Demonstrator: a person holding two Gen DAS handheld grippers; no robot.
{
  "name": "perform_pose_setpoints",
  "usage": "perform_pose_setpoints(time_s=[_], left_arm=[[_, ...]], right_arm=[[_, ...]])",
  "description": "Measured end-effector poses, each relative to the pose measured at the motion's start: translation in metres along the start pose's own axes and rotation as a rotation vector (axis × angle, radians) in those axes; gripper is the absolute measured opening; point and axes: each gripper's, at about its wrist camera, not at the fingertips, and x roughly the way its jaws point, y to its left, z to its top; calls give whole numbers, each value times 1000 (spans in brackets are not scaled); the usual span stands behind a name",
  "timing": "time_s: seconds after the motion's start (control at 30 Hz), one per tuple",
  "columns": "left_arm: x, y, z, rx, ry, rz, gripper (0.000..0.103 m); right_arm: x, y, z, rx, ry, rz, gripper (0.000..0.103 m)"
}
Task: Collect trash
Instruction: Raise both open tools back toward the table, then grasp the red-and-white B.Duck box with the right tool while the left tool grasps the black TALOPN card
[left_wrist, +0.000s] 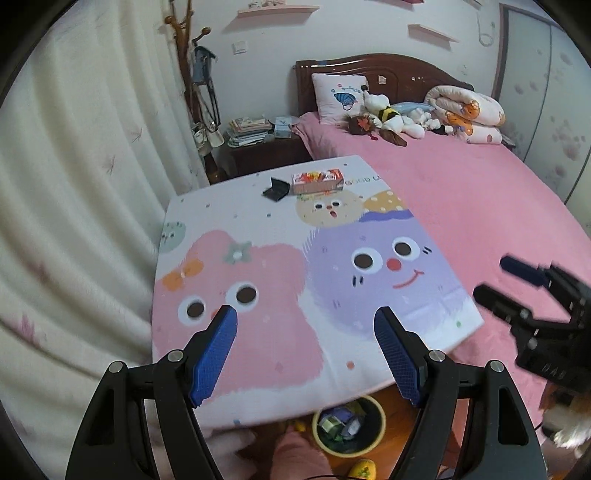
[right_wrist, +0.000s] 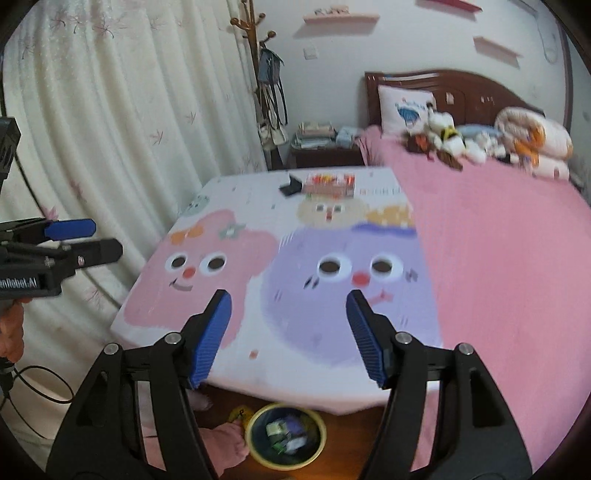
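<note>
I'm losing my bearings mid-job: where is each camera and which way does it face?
Left wrist: on the left gripper, open, looking down over the cartoon board on the bed; right gripper shows at right.
Right wrist: on the right gripper, open, same direction; left gripper and hand show at left.
Shared: board, snack box, trash bin, a foot.

soft, even indoor light; strong fisheye bending and dark corners; right wrist view smeared by motion blur.
</note>
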Motion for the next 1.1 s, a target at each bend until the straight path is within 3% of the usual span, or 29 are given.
perform_pose_setpoints(time_s=[0.13,0.33,0.47,0.6,0.73,0.87,1.1], left_arm=[[26,6,45,45,-23,10,78],[107,30,130,101,-6,-40,78],[181,55,190,119,42,-58,78],[272,83,237,134,98,-72,78],[370,103,263,181,176,-86,78],[455,115,268,224,232,-89,78],[538,127,262,205,306,-123,78]], right_arm=[[24,-11,51,-36,-21,-14,66],[91,-26,129,-92,-9,-85,67],[159,-39,182,-99,45,-102,70],[256,-52,224,-130,137,-103,72],[364,-58,236,-206,231,-100,74],[450,-58,232,-320,306,-110,75],[543,-54,213,-519,397,-84,78]])
